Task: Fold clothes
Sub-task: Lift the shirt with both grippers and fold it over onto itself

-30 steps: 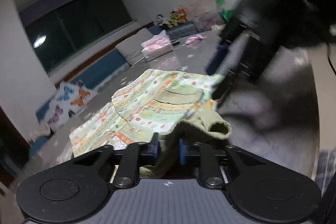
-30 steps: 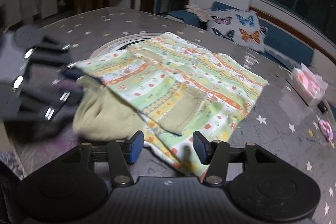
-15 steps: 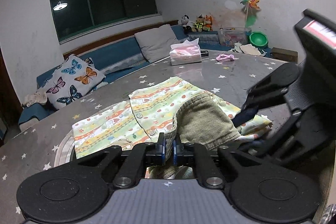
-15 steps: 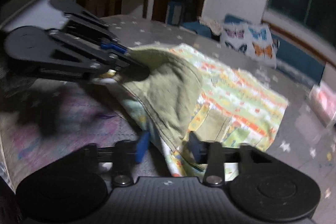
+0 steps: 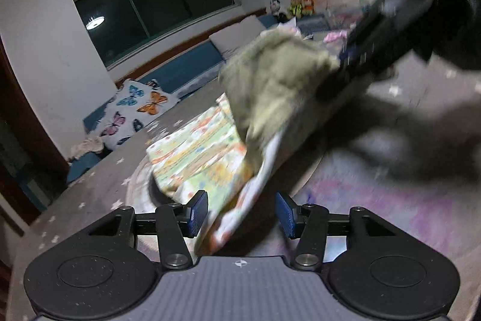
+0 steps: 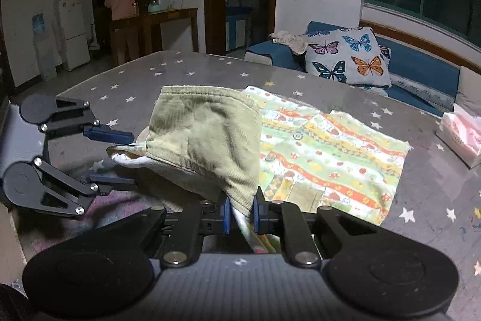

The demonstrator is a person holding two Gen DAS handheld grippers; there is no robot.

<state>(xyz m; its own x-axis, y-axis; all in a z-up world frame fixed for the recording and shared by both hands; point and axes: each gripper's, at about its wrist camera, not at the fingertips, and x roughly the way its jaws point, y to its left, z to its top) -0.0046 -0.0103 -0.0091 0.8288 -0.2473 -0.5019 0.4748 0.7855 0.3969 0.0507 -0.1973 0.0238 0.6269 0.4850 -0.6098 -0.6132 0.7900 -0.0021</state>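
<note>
the right tongs (image 6: 241,211) pinch the patterned shirt's (image 6: 330,152) olive-lined hem, lifted toward the butterfly pillow (image 6: 348,56); the left tongs (image 5: 241,212) gape wide, empty. lay that flap flat across the tabletop (image 6: 144,86), edges matched.

Patterned garment (image 6: 330,146): green/yellow/orange print, mostly flat on the star-print worktop (image 6: 186,71); olive corduroy-lined end (image 6: 207,140) lifted and folded back over itself.

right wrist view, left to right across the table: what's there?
left hand-held gripper → olive corduroy flap → patterned shirt → pink tissue pack
</note>
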